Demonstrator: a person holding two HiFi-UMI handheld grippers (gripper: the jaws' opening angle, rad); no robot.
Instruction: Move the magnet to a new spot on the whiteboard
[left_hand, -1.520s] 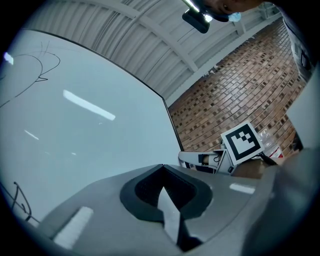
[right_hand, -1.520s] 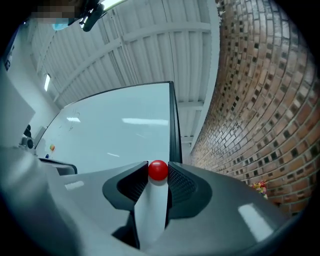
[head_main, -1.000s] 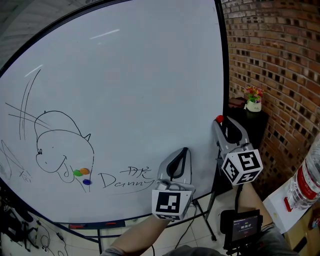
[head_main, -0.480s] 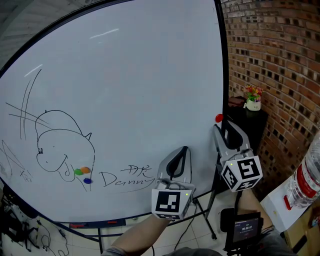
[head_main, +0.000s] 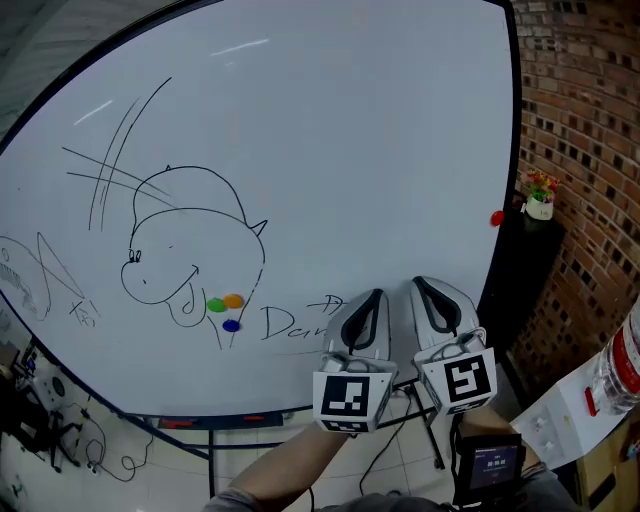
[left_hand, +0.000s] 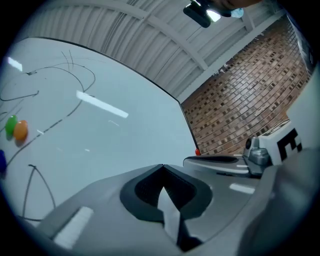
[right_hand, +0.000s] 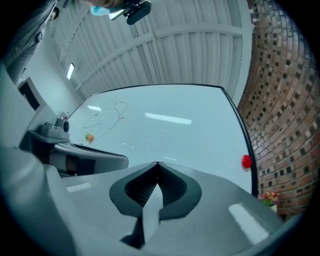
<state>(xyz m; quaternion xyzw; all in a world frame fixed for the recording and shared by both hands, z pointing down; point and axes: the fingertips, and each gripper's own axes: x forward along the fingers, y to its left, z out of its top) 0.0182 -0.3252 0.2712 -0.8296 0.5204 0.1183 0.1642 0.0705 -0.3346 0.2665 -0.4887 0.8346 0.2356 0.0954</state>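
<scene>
— What's the setting?
— A large whiteboard (head_main: 330, 120) in a black frame, with a brick wall (head_main: 585, 130) just off its right edge and a ribbed ceiling overhead.

— Any writing?
— Black marker only: a cartoon animal head (head_main: 185, 235) and, left of the left gripper (head_main: 373, 296), a handwritten word (head_main: 285, 325) starting with "D"; that gripper hides the rest.

— And the magnets?
— The red magnet (head_main: 497, 218) sits above and to the right of the right gripper (head_main: 419, 284), well apart from it, right beside the frame's right edge. Green (head_main: 215, 305), orange (head_main: 233, 300) and blue (head_main: 231, 325) magnets cluster well to the left of the left gripper.

— The grippers?
— Side by side at the board's lower edge. The left is clenched, tips meeting on nothing. The right's jaws have just closed, also with nothing between them.

— Room to move?
— Wide blank board above both grippers.
</scene>
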